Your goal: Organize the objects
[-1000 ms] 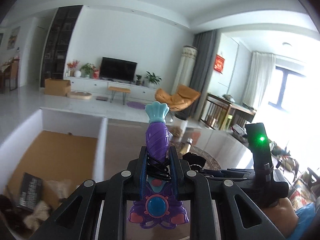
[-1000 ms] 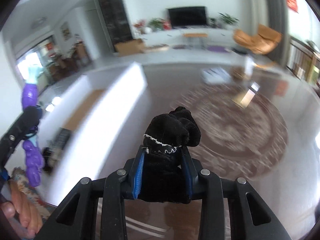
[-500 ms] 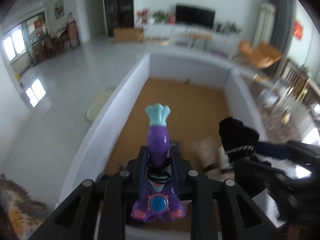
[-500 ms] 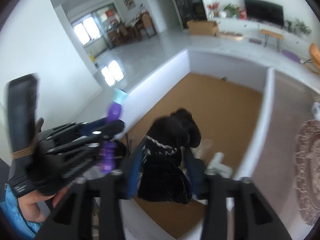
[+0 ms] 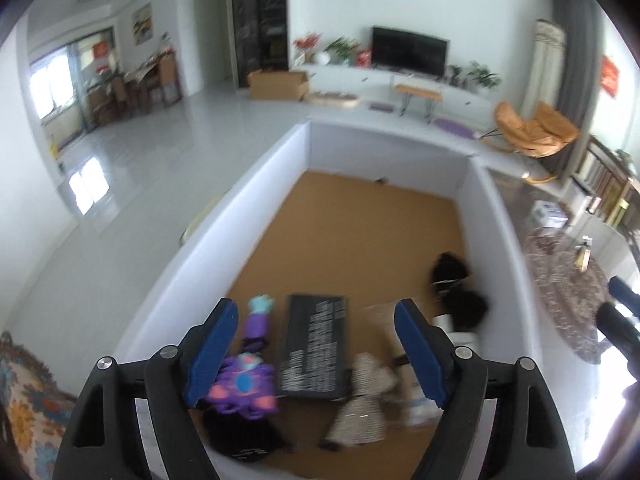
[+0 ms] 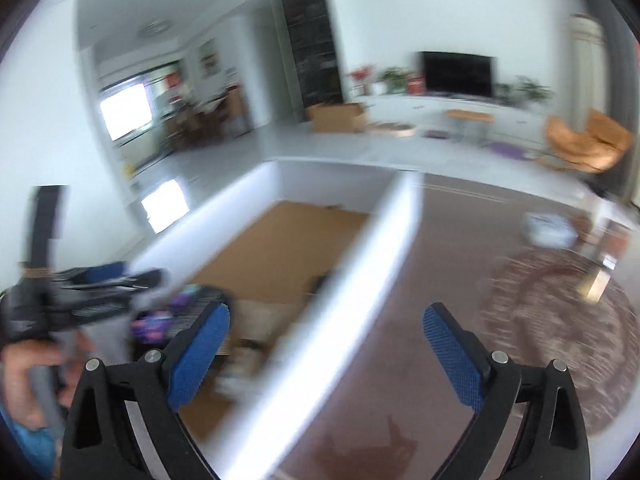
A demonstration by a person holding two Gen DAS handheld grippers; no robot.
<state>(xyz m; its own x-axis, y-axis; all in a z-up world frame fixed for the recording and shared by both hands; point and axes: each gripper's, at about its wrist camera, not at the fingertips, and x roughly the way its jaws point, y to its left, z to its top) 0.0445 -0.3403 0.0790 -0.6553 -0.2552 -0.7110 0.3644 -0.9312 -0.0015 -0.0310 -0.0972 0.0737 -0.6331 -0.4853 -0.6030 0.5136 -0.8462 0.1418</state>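
A big white-walled box (image 5: 256,184) with a brown cardboard floor lies below me. My left gripper (image 5: 316,336) hangs over it, jaws opening, nothing pressed between the pads. The purple toy with a teal fan tip (image 5: 250,364) is loose beside the left pad, blurred, over the box's near end. The black plush (image 5: 456,292) lies at the box's right wall. My right gripper (image 6: 326,344) is opening wide and empty above the box's right wall (image 6: 332,304) and the brown floor. In the right wrist view the left gripper (image 6: 100,284) and the hand (image 6: 24,376) holding it are at left.
In the box lie a black printed packet (image 5: 316,348), a spotted cloth toy (image 5: 364,400) and a black item (image 5: 240,436). A round patterned rug (image 6: 560,328) covers the floor right of the box. A patterned cushion (image 5: 24,404) is at lower left.
Both grippers have opened. The purple toy has left the left pads and dropped toward the box floor. The black plush has left the right gripper and lies in the box. The right gripper swung right.
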